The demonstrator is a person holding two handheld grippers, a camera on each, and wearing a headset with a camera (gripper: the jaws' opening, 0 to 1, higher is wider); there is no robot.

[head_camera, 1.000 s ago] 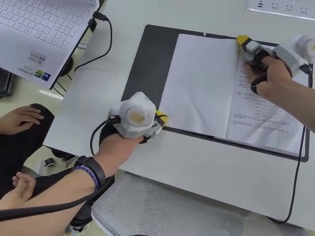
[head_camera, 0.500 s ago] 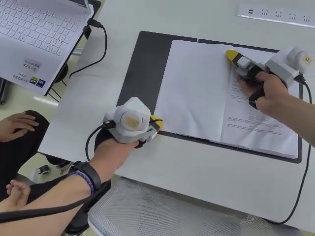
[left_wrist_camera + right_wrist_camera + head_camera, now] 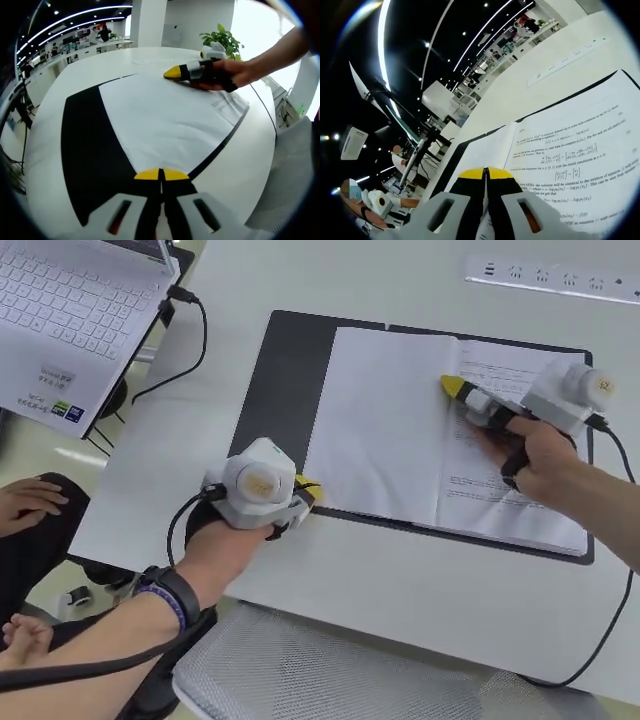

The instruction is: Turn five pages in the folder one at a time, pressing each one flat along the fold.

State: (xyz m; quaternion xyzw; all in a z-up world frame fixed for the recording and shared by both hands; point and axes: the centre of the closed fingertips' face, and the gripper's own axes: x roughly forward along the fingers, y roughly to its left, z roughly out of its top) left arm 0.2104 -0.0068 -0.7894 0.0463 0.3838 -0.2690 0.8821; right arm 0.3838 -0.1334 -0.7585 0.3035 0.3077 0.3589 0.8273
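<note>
Our white workbench [image 3: 400, 590] carries the black folder [image 3: 285, 380], which lies open and flat in front of us with its left inner cover bare. A white laptop [image 3: 70, 310] sits at the far left, well apart from the folder. In the folder, a blank page [image 3: 385, 420] lies on the left of the fold and a printed page [image 3: 500, 490] on the right. Our left gripper [image 3: 305, 492] rests at the folder's near edge, by the blank page's near-left corner – its yellow tips are closed together, with nothing between them. Our right gripper [image 3: 452, 387] lies low over the printed page just beside the fold, toward the far end – its tips meet too, gripping nothing. A power strip [image 3: 555, 280] lies beyond the folder.
</note>
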